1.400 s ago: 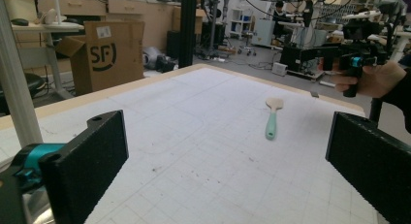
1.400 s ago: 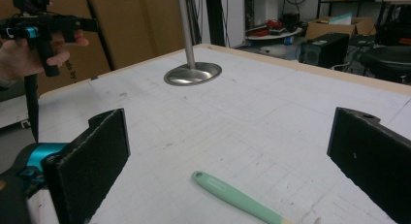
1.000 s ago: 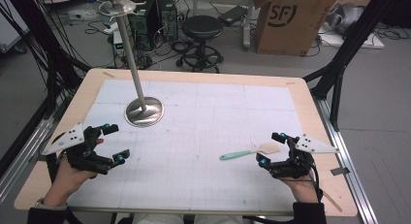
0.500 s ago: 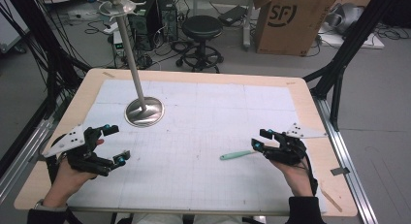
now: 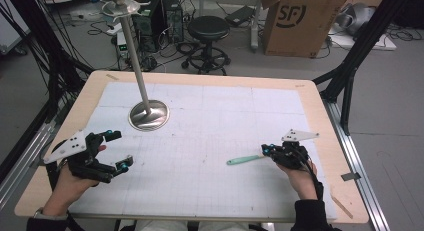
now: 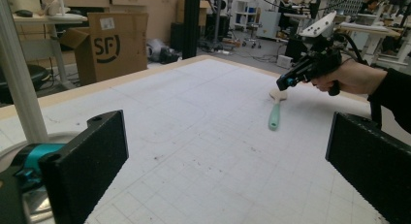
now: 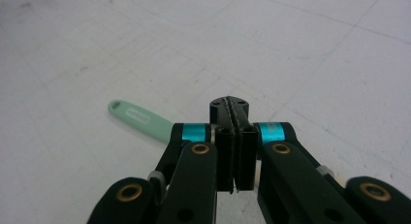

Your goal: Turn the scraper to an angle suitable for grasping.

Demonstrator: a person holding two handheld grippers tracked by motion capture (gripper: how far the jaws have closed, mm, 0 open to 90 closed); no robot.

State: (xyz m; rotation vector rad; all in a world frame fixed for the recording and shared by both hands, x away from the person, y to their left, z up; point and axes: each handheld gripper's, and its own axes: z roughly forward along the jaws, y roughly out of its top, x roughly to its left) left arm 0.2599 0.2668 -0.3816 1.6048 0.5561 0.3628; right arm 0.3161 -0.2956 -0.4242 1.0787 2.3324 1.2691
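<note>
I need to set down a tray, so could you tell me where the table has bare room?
The mat's far right half, beyond the green-handled spatula, is bare, as is the middle between both tools. It is crowded near the metal stand far left, the left tool and the right tool.

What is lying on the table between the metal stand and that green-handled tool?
Nothing: in the high view, just bare gridded mat stretches from the stand's round base to the green handle.

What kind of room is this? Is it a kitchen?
Probably not a kitchen: it looks like a lab or workshop. Cables trail over the floor, computer boxes sit behind the table, a cardboard box stands nearby, and more desks fill the background.
</note>
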